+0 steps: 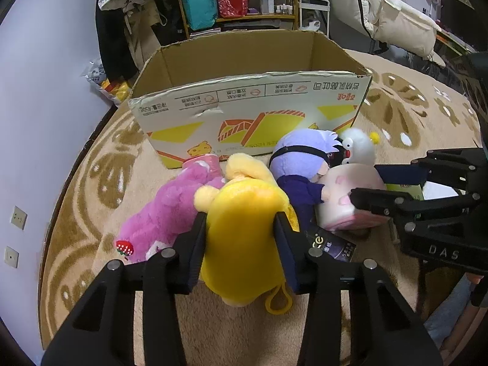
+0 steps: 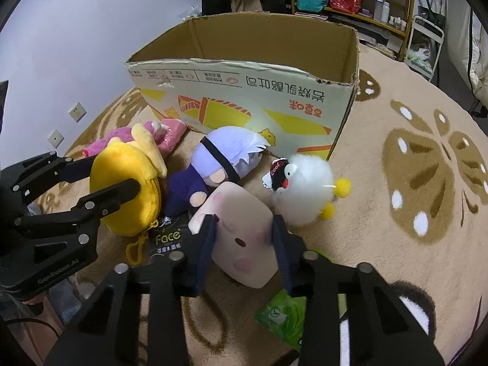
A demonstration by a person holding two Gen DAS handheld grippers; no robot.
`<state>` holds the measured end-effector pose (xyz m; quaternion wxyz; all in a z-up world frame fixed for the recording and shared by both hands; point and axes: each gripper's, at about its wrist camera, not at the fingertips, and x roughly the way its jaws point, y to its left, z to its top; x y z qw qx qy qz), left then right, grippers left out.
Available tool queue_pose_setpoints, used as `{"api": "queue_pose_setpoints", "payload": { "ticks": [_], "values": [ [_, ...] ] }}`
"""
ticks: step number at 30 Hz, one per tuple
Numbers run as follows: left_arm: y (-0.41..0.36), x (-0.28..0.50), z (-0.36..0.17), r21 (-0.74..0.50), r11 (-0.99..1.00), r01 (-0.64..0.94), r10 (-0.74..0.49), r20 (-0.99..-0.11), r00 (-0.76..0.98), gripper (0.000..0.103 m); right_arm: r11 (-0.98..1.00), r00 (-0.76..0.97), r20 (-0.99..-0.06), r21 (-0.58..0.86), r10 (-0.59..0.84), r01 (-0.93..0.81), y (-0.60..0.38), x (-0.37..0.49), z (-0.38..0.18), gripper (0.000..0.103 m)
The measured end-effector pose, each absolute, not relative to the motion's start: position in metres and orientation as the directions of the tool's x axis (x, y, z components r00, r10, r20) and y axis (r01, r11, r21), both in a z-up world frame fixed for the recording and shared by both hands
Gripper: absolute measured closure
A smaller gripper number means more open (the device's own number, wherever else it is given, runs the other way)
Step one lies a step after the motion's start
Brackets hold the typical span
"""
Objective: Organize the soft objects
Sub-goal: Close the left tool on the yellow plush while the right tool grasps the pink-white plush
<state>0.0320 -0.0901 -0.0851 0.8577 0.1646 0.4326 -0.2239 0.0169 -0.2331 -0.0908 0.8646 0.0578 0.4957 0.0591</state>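
Left wrist view: my left gripper (image 1: pixel 241 225) pinches the yellow plush (image 1: pixel 244 213), in front of the cardboard box (image 1: pixel 250 103).
Pink plush (image 1: pixel 170 210): touching it, also before the box.
Right wrist view: my right gripper (image 2: pixel 242 233) squeezes the pale pink cushion (image 2: pixel 241 228), before the box (image 2: pixel 244 91).
White fluffy toy (image 2: pixel 305 189): just beside it.

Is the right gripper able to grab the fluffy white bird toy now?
Probably not yet. The right gripper is shut on the pink square plush. The white bird toy lies just beyond with nothing covering it, so it could after letting go.
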Motion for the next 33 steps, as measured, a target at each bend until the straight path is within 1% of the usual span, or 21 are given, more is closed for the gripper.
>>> {"api": "queue_pose_setpoints", "payload": {
  "ticks": [4,18,26,33],
  "values": [
    [-0.087,0.029,-0.081,0.089,0.853,0.513,-0.242,-0.805,0.542,0.062,0.987,0.514,-0.843,0.155,0.157,-0.046,-0.234,0.015,-0.086,0.075],
    [-0.062,0.019,-0.057,0.076,0.902,0.425,-0.231,-0.747,0.624,0.062,0.983,0.590,-0.795,0.183,0.140,0.015,-0.250,0.004,-0.058,0.079],
    [-0.053,0.011,-0.043,0.109,0.920,0.376,-0.198,-0.699,0.688,0.062,0.987,0.707,-0.702,0.155,0.082,0.040,-0.254,-0.013,-0.026,0.079],
    [-0.046,0.002,-0.027,0.139,0.929,0.342,-0.179,-0.639,0.748,0.062,0.984,0.749,-0.661,0.161,0.054,0.071,-0.261,-0.019,-0.011,0.079]
  ]
}}
